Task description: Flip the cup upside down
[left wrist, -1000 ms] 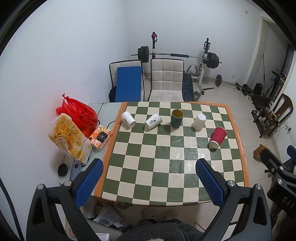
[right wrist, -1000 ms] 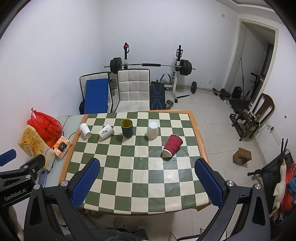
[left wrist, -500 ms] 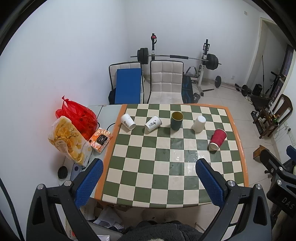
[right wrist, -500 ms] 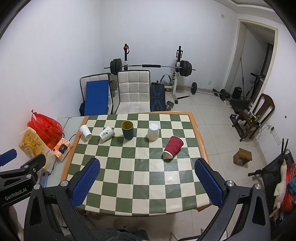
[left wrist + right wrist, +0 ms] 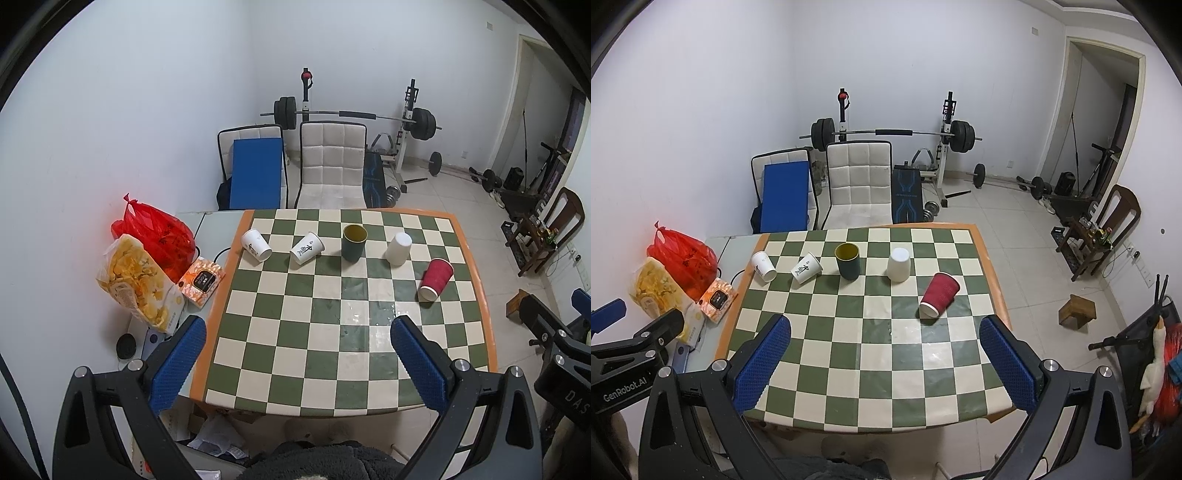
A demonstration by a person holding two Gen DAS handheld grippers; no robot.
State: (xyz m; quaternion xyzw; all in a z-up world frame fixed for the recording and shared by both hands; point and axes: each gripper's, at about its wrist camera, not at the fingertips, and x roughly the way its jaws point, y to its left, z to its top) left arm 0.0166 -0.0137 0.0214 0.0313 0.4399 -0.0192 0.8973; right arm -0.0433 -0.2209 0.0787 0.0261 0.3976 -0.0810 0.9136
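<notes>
Several cups sit in a row on the far half of the checkered table (image 5: 332, 354) (image 5: 886, 369). A dark green cup (image 5: 354, 243) (image 5: 848, 260) stands upright with its mouth up. A plain white cup (image 5: 399, 248) (image 5: 899, 264) stands upside down. A red cup (image 5: 436, 279) (image 5: 939, 294) lies on its side, as do two printed white cups (image 5: 255, 245) (image 5: 306, 247) (image 5: 763, 266) (image 5: 806, 268). My left gripper (image 5: 295, 365) and right gripper (image 5: 884, 363) are both open and empty, held high above the near table edge.
Left of the table lie a red bag (image 5: 155, 232), a snack bag (image 5: 136, 284) and an orange box (image 5: 202, 281). Two chairs (image 5: 332, 166) and a barbell rack (image 5: 351, 118) stand behind. A wooden chair (image 5: 1104, 229) and a small stool (image 5: 1076, 310) are at the right.
Both grippers have drawn back and up from the table, so it looks smaller and farther. The cups have not moved.
</notes>
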